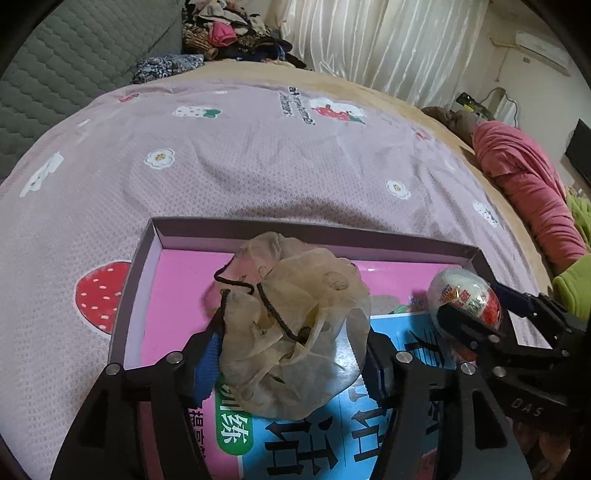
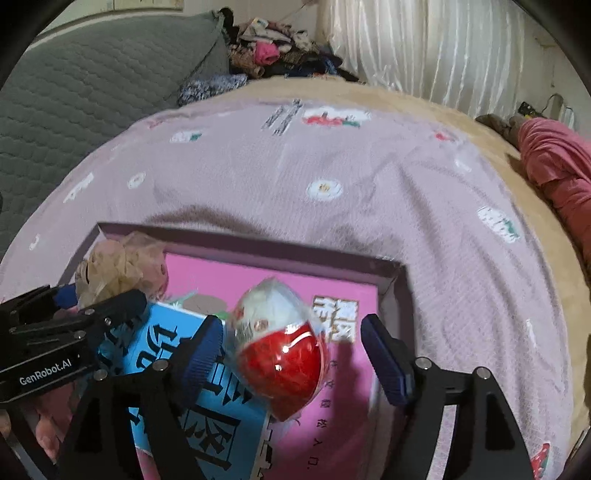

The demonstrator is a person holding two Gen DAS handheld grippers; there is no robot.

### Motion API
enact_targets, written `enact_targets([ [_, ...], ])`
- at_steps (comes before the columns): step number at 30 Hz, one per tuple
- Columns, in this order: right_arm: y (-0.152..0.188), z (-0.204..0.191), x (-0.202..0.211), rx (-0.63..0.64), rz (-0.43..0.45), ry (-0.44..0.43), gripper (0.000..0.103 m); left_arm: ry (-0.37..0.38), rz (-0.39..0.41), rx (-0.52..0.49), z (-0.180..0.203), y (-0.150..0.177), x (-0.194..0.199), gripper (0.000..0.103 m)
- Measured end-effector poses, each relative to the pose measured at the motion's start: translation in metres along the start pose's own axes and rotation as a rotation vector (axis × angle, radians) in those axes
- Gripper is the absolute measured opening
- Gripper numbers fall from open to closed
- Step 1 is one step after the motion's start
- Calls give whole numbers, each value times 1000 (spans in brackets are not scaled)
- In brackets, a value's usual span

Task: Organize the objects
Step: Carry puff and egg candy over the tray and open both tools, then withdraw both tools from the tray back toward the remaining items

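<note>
A shallow box with purple walls (image 1: 295, 225) (image 2: 258, 247) and a pink printed floor lies on the bed. A blue card with large black characters (image 1: 332, 435) (image 2: 177, 369) lies inside it. A crumpled, translucent beige drawstring pouch (image 1: 295, 332) (image 2: 118, 269) with a black cord rests in the box. My left gripper (image 1: 291, 362) (image 2: 99, 295) is open, its blue pads standing at the pouch's two sides. A wrapped egg, white above and red below (image 2: 280, 347) (image 1: 465, 295), sits blurred between the jaws of my open right gripper (image 2: 295, 356) (image 1: 484, 310). There is a clear gap on the egg's right.
The box sits on a pink bedspread (image 1: 258, 166) printed with strawberries and flowers. A grey quilted cushion (image 1: 66, 55) and a pile of clothes (image 1: 229, 33) lie at the far left. A rolled pink blanket (image 1: 524, 173) and green fabric (image 1: 576, 288) border the right. White curtains (image 1: 388, 44) hang behind.
</note>
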State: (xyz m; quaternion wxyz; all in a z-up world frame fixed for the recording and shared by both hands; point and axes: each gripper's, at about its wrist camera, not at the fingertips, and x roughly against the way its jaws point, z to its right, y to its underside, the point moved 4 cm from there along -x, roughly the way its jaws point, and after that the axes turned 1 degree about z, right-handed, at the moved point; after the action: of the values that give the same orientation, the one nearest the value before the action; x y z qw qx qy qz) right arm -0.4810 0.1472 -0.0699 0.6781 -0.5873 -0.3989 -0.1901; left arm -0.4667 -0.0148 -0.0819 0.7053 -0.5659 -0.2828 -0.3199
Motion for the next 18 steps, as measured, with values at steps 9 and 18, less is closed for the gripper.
enact_targets([
  [9, -1, 8, 52, -45, 92, -19, 95, 47, 35, -2, 14, -3, 38, 81],
  [18, 21, -15, 153, 1, 176, -9, 100, 64, 143, -13, 28, 9, 132, 91],
])
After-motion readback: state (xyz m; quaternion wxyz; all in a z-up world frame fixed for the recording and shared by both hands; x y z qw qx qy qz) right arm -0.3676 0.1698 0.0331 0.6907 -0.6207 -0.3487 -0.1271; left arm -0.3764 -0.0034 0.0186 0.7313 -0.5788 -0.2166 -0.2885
